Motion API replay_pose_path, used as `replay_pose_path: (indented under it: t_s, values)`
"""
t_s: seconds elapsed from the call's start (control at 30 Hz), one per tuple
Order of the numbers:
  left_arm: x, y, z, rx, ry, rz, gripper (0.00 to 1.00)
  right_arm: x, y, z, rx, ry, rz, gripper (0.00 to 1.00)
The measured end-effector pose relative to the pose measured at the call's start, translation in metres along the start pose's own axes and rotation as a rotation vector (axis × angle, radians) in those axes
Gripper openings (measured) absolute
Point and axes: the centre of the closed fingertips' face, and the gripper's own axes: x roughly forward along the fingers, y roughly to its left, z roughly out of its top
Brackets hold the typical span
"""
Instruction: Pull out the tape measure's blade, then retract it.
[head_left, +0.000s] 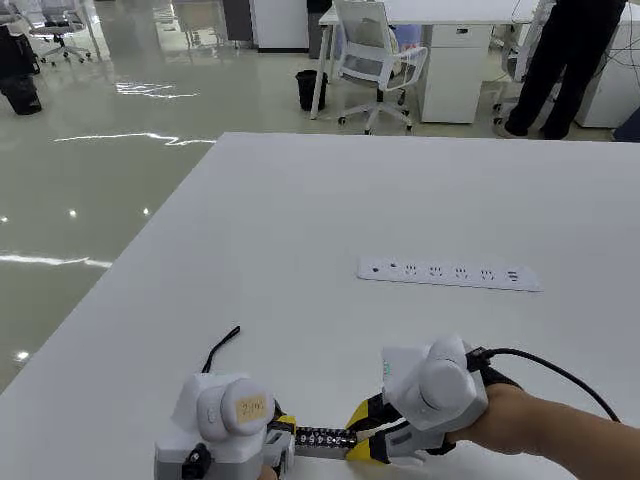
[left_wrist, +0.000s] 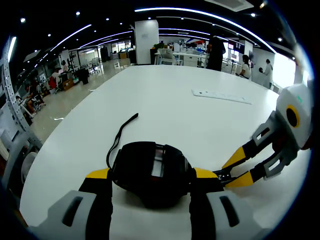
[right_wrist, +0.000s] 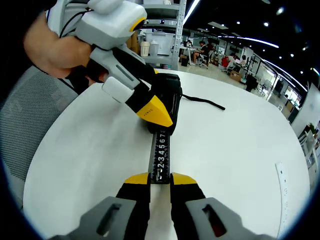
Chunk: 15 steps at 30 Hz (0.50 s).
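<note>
We've got left claw clamped on tape measure case, right claw clamped on blade. Digits legible in right gripper view, blurred in head view.

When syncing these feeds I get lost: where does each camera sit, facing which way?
Head view: on the headset, facing forward and down at the table; the right hand shows.
Left gripper view: on the left gripper, looking along its jaws, shut on the case.
Right gripper view: on the right gripper, facing the case along the blade in its jaws; the left hand shows.
Both gripper views share the case and strap.
</note>
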Motion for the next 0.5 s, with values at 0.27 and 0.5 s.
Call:
replay_pose_path:
  t_s: [0.27,0.5]
  values:
    - [0.0004,0.001,-0.0004,-0.006,0.004,-0.005,0.58,0.0042,-0.0003,0.004,-0.004,-0.002,0.001,0.14]
    - [-0.0003,0.0012,-0.001,-0.01,0.007,-0.008,0.58,0.0064,0.0001,0.007,-0.009,-0.005,0.004,0.14]
